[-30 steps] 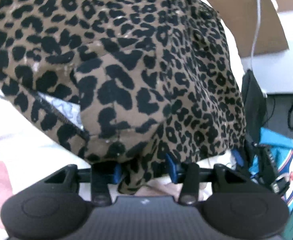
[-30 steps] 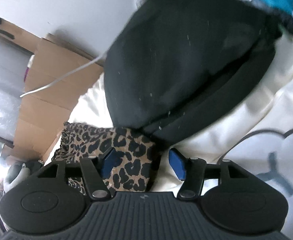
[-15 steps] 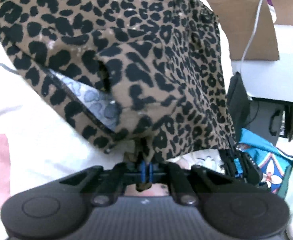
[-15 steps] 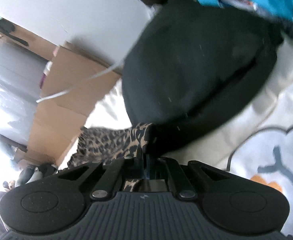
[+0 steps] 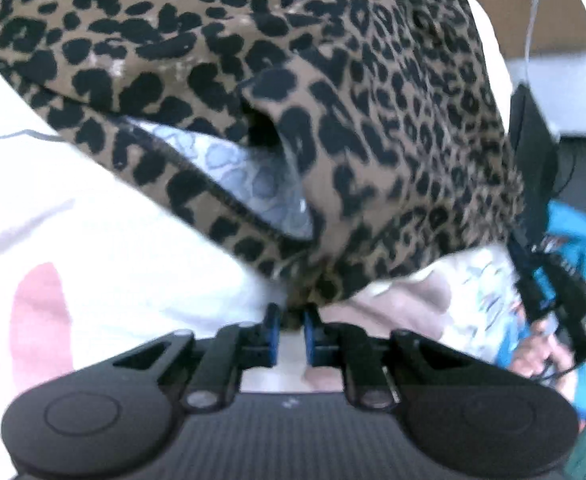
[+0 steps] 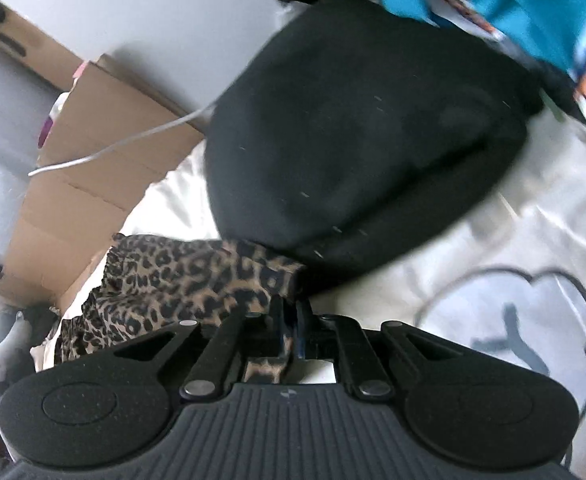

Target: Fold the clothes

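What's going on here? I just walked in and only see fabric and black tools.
A person is folding clothes on a white printed sheet, with handheld tongs in each hand. Both the left tongs and the right tongs pinch edges of the same leopard-print garment. The jaws of both are easing open slightly, but fabric still sits between the pads. A black garment lies just past the leopard one, with a turquoise printed item beyond. No fold is finished yet.
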`<state>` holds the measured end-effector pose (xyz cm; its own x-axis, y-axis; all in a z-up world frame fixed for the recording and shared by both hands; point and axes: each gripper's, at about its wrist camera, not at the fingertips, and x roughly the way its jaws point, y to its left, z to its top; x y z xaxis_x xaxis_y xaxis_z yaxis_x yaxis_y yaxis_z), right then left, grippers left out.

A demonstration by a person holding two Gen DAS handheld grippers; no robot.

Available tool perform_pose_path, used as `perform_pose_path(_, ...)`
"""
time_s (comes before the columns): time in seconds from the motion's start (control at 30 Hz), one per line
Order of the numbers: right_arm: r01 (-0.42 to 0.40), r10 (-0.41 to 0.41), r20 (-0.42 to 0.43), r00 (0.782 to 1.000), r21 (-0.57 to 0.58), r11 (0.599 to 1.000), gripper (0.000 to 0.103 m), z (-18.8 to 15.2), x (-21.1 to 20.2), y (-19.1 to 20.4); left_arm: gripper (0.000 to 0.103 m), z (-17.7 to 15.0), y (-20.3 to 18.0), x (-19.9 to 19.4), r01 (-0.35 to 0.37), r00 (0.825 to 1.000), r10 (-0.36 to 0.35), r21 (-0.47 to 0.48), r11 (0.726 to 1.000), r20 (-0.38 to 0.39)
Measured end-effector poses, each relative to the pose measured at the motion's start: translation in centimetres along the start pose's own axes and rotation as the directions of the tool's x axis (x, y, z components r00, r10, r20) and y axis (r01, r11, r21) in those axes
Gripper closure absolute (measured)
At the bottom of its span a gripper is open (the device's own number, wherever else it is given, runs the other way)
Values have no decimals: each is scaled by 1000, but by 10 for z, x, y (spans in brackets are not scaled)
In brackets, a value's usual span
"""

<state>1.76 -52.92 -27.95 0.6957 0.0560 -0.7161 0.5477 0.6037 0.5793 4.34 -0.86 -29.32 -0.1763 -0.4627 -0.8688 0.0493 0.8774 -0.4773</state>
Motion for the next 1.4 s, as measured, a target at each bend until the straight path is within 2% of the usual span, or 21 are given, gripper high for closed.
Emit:
perform_pose_path(0.1,-11,11,-2,1000,40,999,83,-8,-9,-11,88,-5,-11,-8,-47,999,48,102,994,-2)
perform_pose_path(0.27,-87,89,-13,996,88,992,80,-20,-18,-13,88,-9,-31,-28,-68,997,58,258,964,45)
perform_pose_path(0.33,-108,110,-19,994,97,989,73,-25,-18,-10,88,-6,-41,-32,-76,996,57,298,952,72)
perform_pose_path(0.4,-133,138,-36,990,116,984,73,-30,-16,-7,78,-3,-56,-30,-89,994,63,330,940,88)
perform_pose_path(0.57,-169,181,-93,979,126,978,73,-42,-12,0,69,0,-77,-18,-155,984,104,406,901,146)
perform_pose_path(0.63,-176,192,-118,974,131,976,73,-46,-9,2,62,1,-81,-12,-158,982,98,424,892,161)
perform_pose_path(0.7,-176,195,-138,971,138,975,73,-52,-7,1,50,1,-86,-4,-175,978,105,447,877,179)
perform_pose_path(0.83,-197,217,-163,962,135,971,72,-62,-7,1,50,1,-92,16,-199,976,126,488,850,179)
perform_pose_path(0.93,-214,251,-167,954,210,954,72,-67,-5,-7,48,-3,-95,30,-229,970,146,536,812,193)
perform_pose_path(1.0,-240,273,-163,948,199,950,72,-68,-9,-4,48,-7,-96,33,-252,965,161,563,787,208)
perform_pose_path(1.07,-231,262,-172,950,179,956,69,-69,-8,0,52,-10,-97,35,-278,958,176,582,764,226)
perform_pose_path(1.1,-233,265,-182,947,180,956,69,-70,-6,1,57,-10,-97,36,-290,955,186,586,757,233)
perform_pose_path(1.13,-235,269,-192,944,182,955,69,-71,-4,2,60,-9,-95,37,-294,954,191,578,762,233)
perform_pose_path(1.17,-238,273,-200,941,180,954,69,-73,-3,3,68,-9,-95,37,-300,952,194,578,759,238)
perform_pose_path(1.2,-244,278,-207,938,175,954,69,-74,-1,6,81,-9,-95,37,-309,949,200,582,752,245)
perform_pose_path(1.27,-256,289,-221,931,166,952,69,-77,2,9,94,-9,-94,36,-319,946,211,589,742,247)
perform_pose_path(1.4,-262,293,-243,925,150,953,69,-79,6,15,99,-14,-91,28,-307,951,202,629,715,235)
